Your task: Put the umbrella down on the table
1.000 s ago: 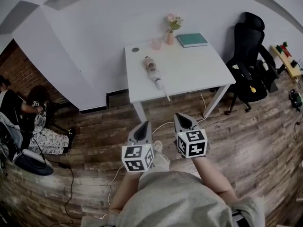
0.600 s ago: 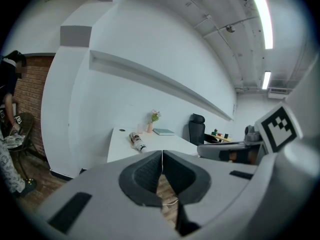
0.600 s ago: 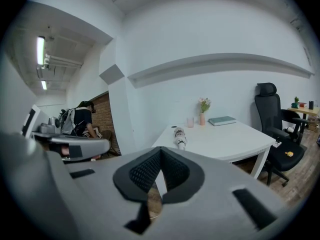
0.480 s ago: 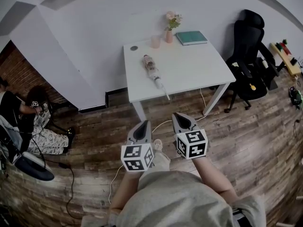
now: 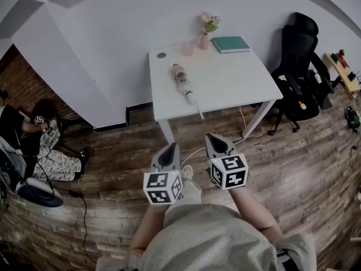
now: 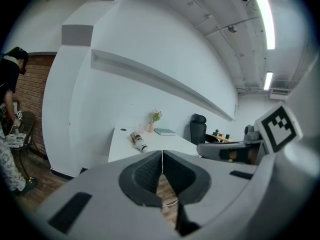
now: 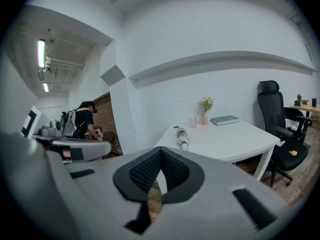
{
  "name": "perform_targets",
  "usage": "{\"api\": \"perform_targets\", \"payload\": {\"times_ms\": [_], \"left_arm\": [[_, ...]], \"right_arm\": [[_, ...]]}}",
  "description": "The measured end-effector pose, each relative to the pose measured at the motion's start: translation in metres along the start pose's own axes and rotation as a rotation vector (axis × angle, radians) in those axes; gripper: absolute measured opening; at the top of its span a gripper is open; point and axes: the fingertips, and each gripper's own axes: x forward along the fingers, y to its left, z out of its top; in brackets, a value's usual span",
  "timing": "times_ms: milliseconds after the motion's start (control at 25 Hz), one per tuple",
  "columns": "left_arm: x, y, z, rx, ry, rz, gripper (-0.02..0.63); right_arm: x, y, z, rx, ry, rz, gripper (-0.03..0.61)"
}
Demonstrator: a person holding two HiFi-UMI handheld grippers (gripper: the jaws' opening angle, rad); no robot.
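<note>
A folded patterned umbrella (image 5: 182, 85) lies on the white table (image 5: 237, 89), its thin handle end pointing toward the table's near edge. Both grippers hang over the wooden floor, well short of the table. My left gripper (image 5: 169, 147) is shut with nothing in it, and so is my right gripper (image 5: 215, 137). In the left gripper view the umbrella (image 6: 136, 140) shows far beyond the closed left gripper (image 6: 162, 154). The right gripper view shows the umbrella (image 7: 181, 136) on the table past the closed right gripper (image 7: 160, 151).
At the table's back edge stand a pink vase with flowers (image 5: 204, 38), a cup (image 5: 186, 49) and a green book (image 5: 230, 44). A black office chair (image 5: 296, 72) is right of the table. A person (image 5: 34, 134) sits at the far left. A cable (image 5: 192, 151) runs along the floor.
</note>
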Motion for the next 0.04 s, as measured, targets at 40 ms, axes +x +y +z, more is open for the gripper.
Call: {"api": "perform_targets", "payload": {"times_ms": [40], "left_arm": [[0.0007, 0.0, 0.0004, 0.0, -0.001, 0.0, 0.008]], "right_arm": [[0.0008, -0.0005, -0.0001, 0.002, 0.0, 0.001, 0.0]]}}
